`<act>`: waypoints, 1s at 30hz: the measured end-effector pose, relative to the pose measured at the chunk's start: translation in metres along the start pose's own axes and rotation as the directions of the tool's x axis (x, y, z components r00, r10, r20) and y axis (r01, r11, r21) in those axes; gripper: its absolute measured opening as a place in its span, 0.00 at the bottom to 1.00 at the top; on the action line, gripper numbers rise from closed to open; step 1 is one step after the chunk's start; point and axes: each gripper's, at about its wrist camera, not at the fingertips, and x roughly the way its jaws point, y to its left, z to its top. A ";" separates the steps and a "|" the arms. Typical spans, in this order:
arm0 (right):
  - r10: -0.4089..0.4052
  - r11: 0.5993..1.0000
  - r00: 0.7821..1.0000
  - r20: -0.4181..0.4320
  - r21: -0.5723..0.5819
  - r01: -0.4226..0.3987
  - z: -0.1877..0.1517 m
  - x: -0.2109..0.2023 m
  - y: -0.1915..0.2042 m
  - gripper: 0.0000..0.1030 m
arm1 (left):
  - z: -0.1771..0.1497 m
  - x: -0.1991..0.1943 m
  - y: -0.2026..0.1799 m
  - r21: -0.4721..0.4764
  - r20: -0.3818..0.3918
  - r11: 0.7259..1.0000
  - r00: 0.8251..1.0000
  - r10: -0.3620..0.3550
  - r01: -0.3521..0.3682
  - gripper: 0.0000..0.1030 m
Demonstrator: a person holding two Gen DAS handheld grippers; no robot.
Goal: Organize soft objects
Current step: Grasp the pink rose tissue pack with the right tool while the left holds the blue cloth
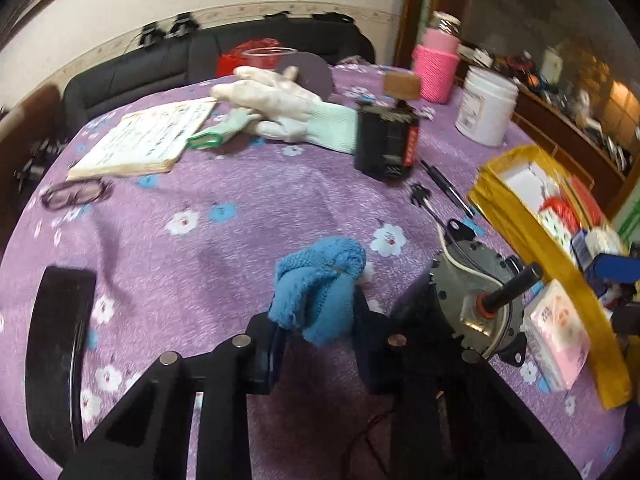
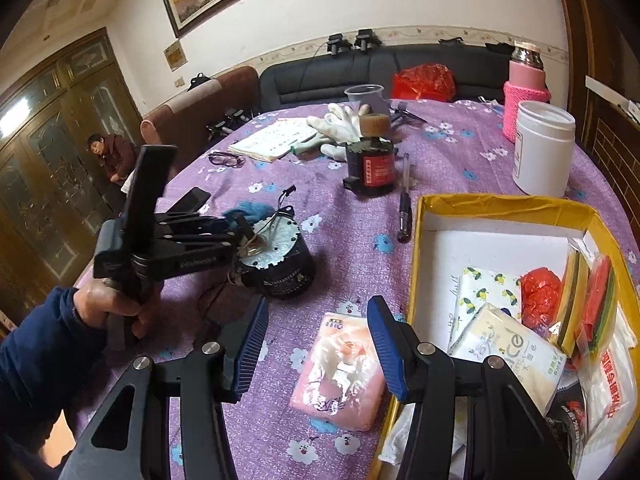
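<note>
The left claw (image 1: 316, 320) is pinched on a bunched blue cloth (image 1: 320, 284) that lies on the purple surface (image 1: 224, 240) just beside a motor (image 1: 472, 300). The yellow box (image 2: 496, 204) lies off to its right, next to the right claw (image 2: 318, 344), which hangs half open and empty over a pink tissue pack (image 2: 340, 376). The box holds tissue packs, a red bag and packets, with its near-left floor bare.

Both wrist views look steeply down, close over the purple tablecloth (image 1: 224, 240), sharing the motor (image 2: 276, 256).
</note>
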 end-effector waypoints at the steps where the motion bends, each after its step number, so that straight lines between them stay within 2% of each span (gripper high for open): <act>1: -0.002 1.000 1.000 0.000 0.006 0.002 0.000 0.000 -0.001 0.55 | -0.002 -0.004 0.003 -0.019 -0.003 1.000 1.000 -0.001 0.001 0.27; 5: -0.025 1.000 1.000 -0.001 0.012 0.025 0.000 0.001 -0.003 0.65 | -0.016 -0.031 0.011 -0.087 0.001 0.996 1.000 0.021 -0.021 0.27; 9: -0.032 0.999 0.999 -0.038 0.028 0.033 0.005 0.013 -0.004 0.65 | -0.037 -0.063 0.009 -0.158 0.042 0.985 0.997 0.072 -0.064 0.27; 12: -0.051 0.998 0.991 -0.120 0.030 0.055 0.013 0.030 0.000 0.64 | -0.042 -0.077 0.006 -0.158 0.110 0.984 0.989 0.094 -0.076 0.27; 14: -0.113 0.993 0.977 -0.182 -0.002 0.114 0.019 0.045 0.005 0.57 | -0.043 -0.078 0.008 -0.157 0.123 0.985 0.989 0.087 -0.067 0.27; 17: -0.199 0.979 0.950 -0.240 -0.086 0.183 0.028 0.064 0.013 0.57 | -0.046 -0.076 0.013 -0.172 0.131 0.985 0.991 0.042 -0.019 0.27; 21: -0.271 0.963 0.906 -0.326 -0.095 0.253 0.023 0.083 0.009 0.49 | -0.047 -0.078 0.020 -0.179 0.136 0.984 0.990 0.023 0.001 0.27; 23: -0.223 0.975 0.911 -0.347 -0.065 0.213 0.014 0.079 0.012 0.49 | -0.048 -0.082 0.026 -0.204 0.152 0.979 0.988 0.005 0.027 0.27; 25: -0.073 0.997 0.925 -0.373 -0.011 0.074 0.000 0.068 0.024 0.50 | -0.048 -0.088 0.030 -0.219 0.171 0.975 0.985 0.001 0.037 0.27; 26: -0.008 1.000 0.932 -0.361 0.009 0.012 -0.006 0.059 0.032 0.50 | -0.047 -0.090 0.030 -0.221 0.177 0.974 0.984 0.000 0.039 0.27; 27: 0.017 1.000 0.948 -0.317 0.014 -0.013 -0.010 0.045 0.038 0.50 | -0.047 -0.092 0.030 -0.221 0.182 0.974 0.983 -0.003 0.044 0.27; 28: -0.001 1.000 0.960 -0.280 0.010 0.004 -0.012 0.033 0.041 0.50 | -0.047 -0.093 0.029 -0.220 0.187 0.974 0.982 -0.005 0.047 0.27; 30: -0.067 0.998 0.970 -0.233 -0.003 0.069 -0.016 0.016 0.043 0.51 | -0.046 -0.094 0.027 -0.214 0.191 0.976 0.982 -0.007 0.048 0.27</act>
